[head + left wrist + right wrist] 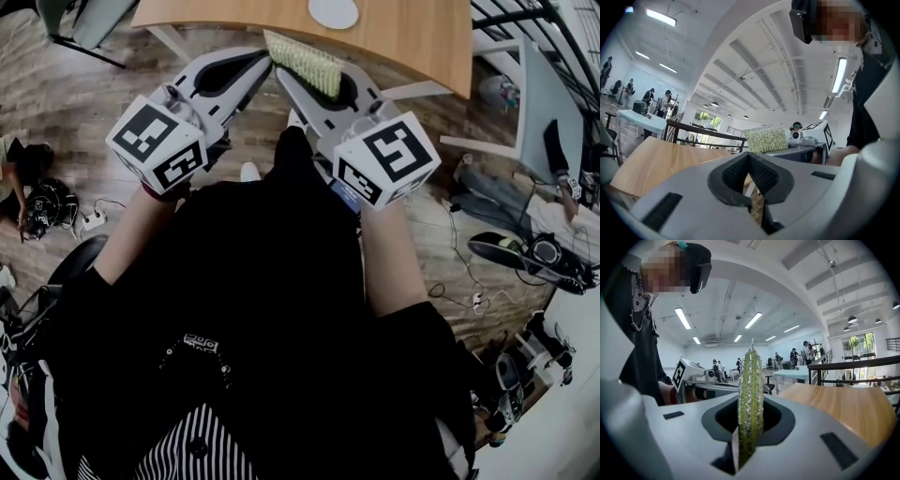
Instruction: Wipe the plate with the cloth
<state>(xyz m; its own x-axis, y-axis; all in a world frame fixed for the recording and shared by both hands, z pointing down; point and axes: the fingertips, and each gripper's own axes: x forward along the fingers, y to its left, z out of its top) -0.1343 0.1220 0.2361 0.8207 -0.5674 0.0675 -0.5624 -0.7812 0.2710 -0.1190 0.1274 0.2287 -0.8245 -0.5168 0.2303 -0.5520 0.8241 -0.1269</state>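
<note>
The cloth (pixel 302 62) is yellow-green, flecked with silvery glitter. The left tongs (pixel 749 157) and right tongs (pixel 751 401) are pale grey with black ribbed pads. Each cube (pixel 157 142) bears black-on-white square markers. The white plate (pixel 334 11) lies on a light wood-grain surface (pixel 412 37).

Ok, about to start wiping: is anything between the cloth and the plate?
Nothing visible. The cloth, clamped in the right gripper, is at the table's near edge; only bare wood separates it from the plate.

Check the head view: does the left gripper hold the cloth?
No, the cloth sits clamped in the right gripper, while the left gripper is shut on nothing.
</note>
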